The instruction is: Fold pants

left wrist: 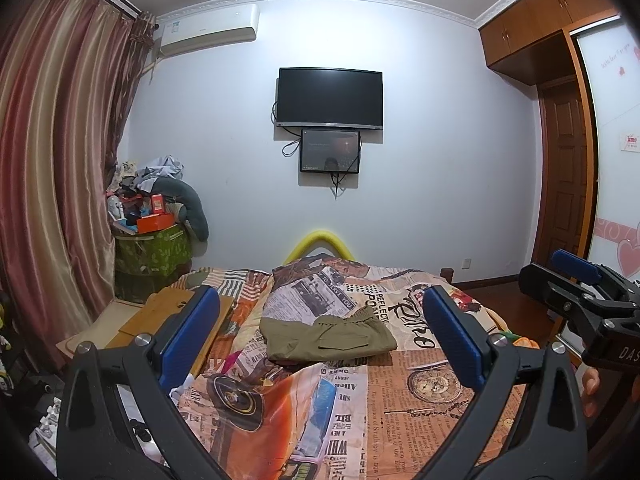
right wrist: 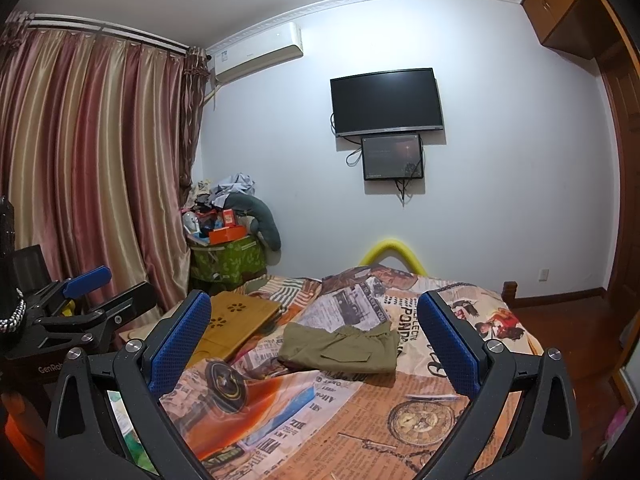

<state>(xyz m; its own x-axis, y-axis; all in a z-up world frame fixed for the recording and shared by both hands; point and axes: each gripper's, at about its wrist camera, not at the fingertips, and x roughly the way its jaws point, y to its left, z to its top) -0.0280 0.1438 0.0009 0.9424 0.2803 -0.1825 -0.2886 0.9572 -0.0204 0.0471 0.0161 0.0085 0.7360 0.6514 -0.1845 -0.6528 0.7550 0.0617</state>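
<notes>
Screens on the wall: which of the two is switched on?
The smaller lower screen, showing a dim picture; the large TV above it is plain black.

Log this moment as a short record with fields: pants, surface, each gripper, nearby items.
pants: olive pants folded into a compact stack, waistband up
surface: bed with newspaper-print cover
left gripper: open, empty, above the bed, clear of the pants
right gripper: open, empty, also clear
nearby: wooden lap tray left of the pants

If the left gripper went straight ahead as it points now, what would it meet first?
Probably the folded olive pants on the bed: they lie centred between the open left gripper jaws, with nothing nearer in line. Depth is uncertain.
</notes>
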